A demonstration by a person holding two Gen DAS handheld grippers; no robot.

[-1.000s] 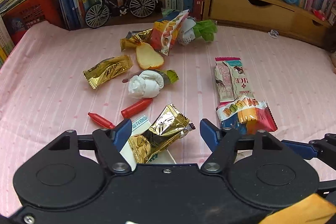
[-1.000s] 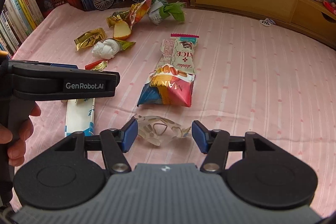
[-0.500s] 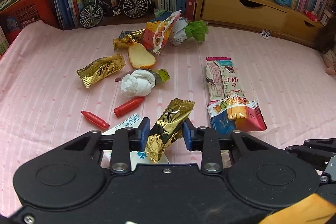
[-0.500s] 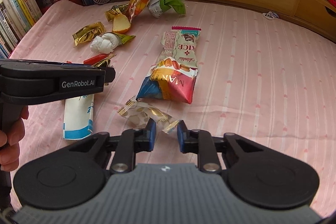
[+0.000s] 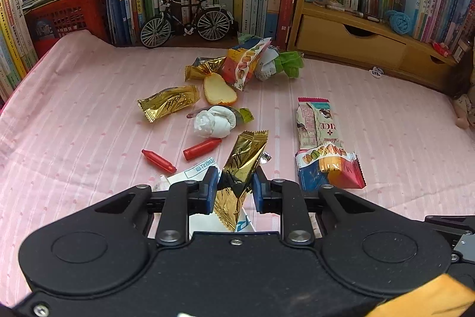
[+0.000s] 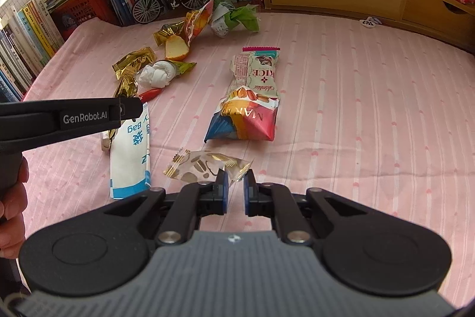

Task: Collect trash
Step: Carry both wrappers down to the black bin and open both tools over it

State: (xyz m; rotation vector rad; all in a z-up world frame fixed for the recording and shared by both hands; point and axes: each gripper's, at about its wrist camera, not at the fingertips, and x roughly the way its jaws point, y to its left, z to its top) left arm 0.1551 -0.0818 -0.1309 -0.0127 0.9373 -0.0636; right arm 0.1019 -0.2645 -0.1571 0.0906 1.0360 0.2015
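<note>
My left gripper [image 5: 234, 183] pinches a gold foil wrapper [image 5: 243, 159] between its blue pads, jaws still closing, and holds it just above a white bag with blue print [image 5: 196, 171]. In the right wrist view my right gripper [image 6: 236, 183] is shut on the near end of a clear wrapper with gold and brown print [image 6: 204, 165], which trails onto the pink cloth [image 6: 356, 109]. More trash lies beyond: a macaron packet [image 5: 329, 168], a rice-snack packet [image 5: 317, 124], two red wrappers [image 5: 202, 149], a white tissue wad [image 5: 213, 124] and another gold wrapper [image 5: 167, 103].
A model bicycle [image 5: 187, 20], rows of books, a red crate [image 5: 65, 14] and a wooden drawer unit [image 5: 356, 40] line the far edge. A yellow bread piece [image 5: 218, 85] and crumpled green-and-white packaging [image 5: 282, 64] lie near them. A person's hand [image 6: 12, 216] holds the left gripper's handle.
Both grippers went from open to shut. The left took the gold wrapper and lifted it off the white bag. The right closed on the clear wrapper's end.
</note>
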